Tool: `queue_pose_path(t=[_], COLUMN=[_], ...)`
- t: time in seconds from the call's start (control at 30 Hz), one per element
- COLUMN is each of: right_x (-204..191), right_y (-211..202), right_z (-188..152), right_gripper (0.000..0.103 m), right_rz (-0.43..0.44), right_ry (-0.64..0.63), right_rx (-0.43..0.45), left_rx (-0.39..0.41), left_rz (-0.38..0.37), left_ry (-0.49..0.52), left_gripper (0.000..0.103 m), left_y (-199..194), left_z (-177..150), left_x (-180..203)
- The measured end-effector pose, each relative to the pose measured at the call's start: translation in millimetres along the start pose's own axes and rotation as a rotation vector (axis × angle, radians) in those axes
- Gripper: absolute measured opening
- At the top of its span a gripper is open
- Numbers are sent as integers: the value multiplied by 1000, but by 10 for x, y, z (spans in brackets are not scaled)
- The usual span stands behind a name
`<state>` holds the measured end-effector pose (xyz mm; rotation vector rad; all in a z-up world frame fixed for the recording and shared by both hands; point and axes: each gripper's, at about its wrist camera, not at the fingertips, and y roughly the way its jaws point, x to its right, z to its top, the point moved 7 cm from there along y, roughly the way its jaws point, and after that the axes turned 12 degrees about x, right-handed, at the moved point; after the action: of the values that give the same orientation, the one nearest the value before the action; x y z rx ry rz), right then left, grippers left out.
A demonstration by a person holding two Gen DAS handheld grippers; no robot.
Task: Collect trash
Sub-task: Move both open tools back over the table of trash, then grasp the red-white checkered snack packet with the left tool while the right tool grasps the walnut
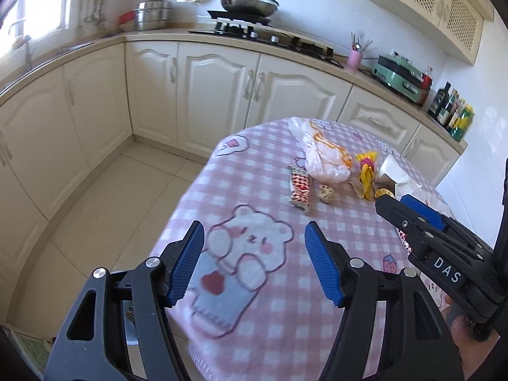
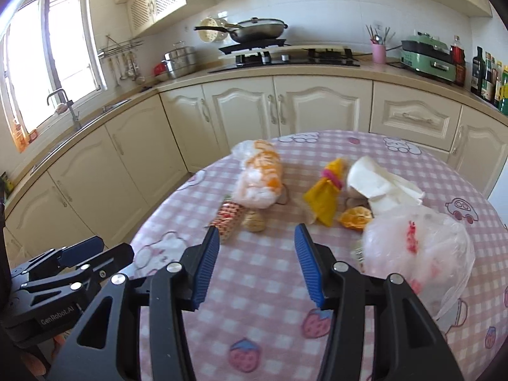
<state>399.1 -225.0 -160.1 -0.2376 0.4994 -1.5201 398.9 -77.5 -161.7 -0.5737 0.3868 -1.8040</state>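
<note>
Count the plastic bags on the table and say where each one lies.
2. An orange-printed bag lies at the far left of the litter; a clear bag with red print lies nearest, right of the right gripper. More may hide beneath.

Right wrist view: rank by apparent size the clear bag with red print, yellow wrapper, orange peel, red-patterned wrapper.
1. clear bag with red print, largest, though nearest the camera, which inflates it.
2. yellow wrapper.
3. red-patterned wrapper and orange peel look about alike; I won't rank them.
</note>
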Motion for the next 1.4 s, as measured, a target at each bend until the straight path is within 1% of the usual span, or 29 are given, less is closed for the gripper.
queue_pose_path(t=[0.1,0.23,0.3,0.4,0.53,0.6,0.63,0.67,0.7,0.8,0.97,1.1,1.17,1.23,1.3,1.33,1.37,1.4], right_x=[130,222,272,308,291,289,286,280,274,255,138,-94,-169,-206,-228,-220,-210,-199], right_y=[125,294,374,474,514,529,533,542,549,551,568,680,768,861,949,982,996,986], right_z=[-6,-31,-34,-71,-77,-84,-87,-91,-94,-101,-103,-139,-146,-175,-194,-214,-217,-201], right_gripper=[49,49,49,49,49,49,49,49,49,49,49,49,49,48,48,43,27,24], right_rz=[-13,-3,-8,6,12,14,14,17,18,20,28,79,58,60,37,32,24,18], right_ry=[5,18,25,46,40,39,39,40,39,35,-4,-19,-62,-59,-79,-78,-77,-78], right_rx=[-16,-26,-30,-51,-59,-63,-65,-67,-69,-70,-85,-132,-141,-173,-190,-203,-206,-201], left_rx=[-36,-71,-81,-92,-98,-117,-118,-116,-121,-120,-94,-78,-69,-61,-54,-53,-52,-48], left_rz=[-16,-24,-21,-26,-29,-42,-42,-52,-69,-87,-76,-56,-44,-34,-27,-24,-22,-21], left_ry=[39,79,90,106,109,106,108,107,108,110,68,42,28,15,4,1,-2,-7], left_gripper=[63,63,59,55,50,42,40,32,27,22,22,22,22,22,22,22,22,22], left_y=[231,496,614,758,891,946,960,969,980,958,778,672,618,575,529,503,485,457], left_z=[-18,-44,-39,-31,-15,-46,-41,-30,-30,-42,-38,-24,-16,-3,4,2,6,7], left_x=[192,351,403,445,486,498,505,522,543,544,366,199,116,48,-14,-37,-69,-96])
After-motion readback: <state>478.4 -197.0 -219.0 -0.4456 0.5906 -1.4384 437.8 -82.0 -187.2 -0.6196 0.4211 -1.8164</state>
